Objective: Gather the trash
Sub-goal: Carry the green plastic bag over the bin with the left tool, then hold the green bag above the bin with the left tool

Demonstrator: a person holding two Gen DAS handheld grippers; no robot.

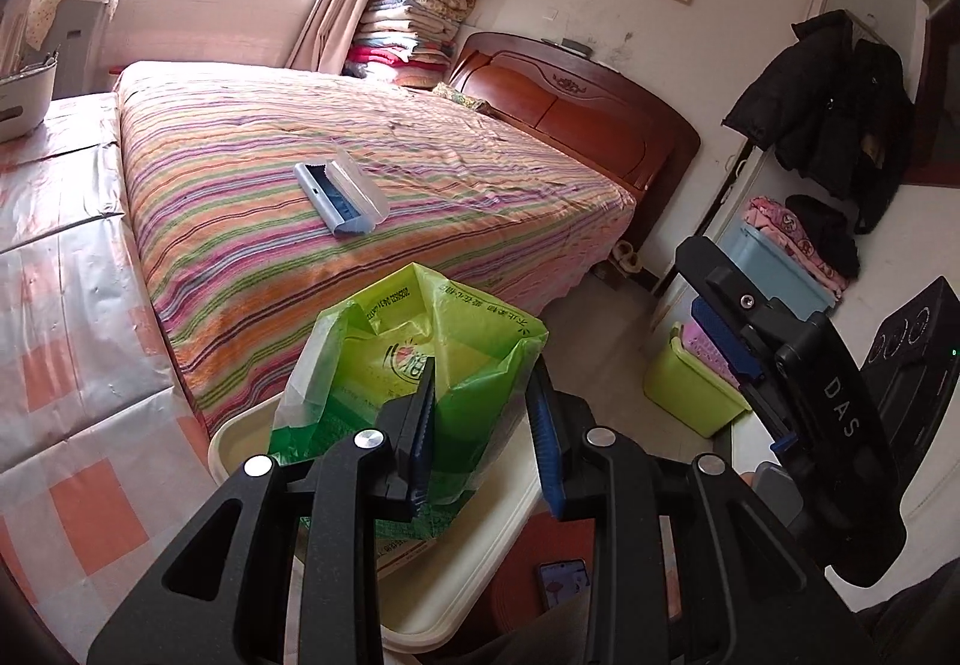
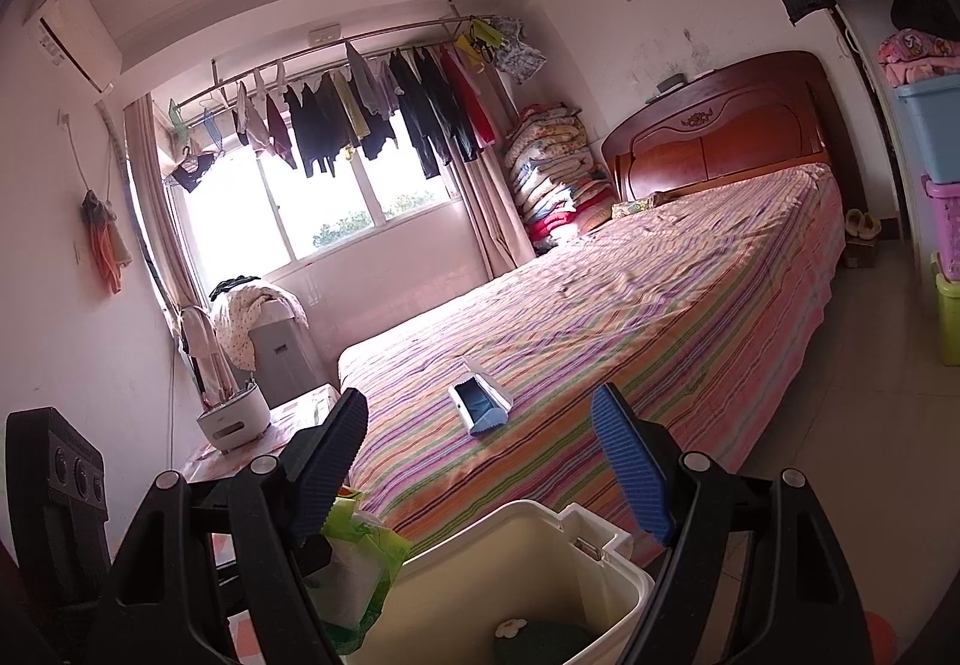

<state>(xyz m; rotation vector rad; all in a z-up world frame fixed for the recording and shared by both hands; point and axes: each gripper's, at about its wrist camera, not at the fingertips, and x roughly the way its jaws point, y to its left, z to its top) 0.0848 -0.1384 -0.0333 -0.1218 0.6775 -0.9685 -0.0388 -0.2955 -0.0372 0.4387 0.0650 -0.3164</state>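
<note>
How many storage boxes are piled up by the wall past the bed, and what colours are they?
Blue box: 1
Purple basket: 1
Green box: 1
Total: 3

Green bag [image 1: 414, 365]: thin crinkly plastic film, semi-clear, slight sheen. Cream bin [image 2: 540, 563]: smooth matt plastic. Left gripper [image 1: 483, 428] & right gripper [image 2: 480, 461]: matt black plastic w/ ribbed blue pads, shiny metal pins. Bedspread [image 1: 300, 149] at 11 o'clock of bag: striped woven cloth, creased. Headboard [image 1: 576, 107]: glossy varnished wood.
</note>
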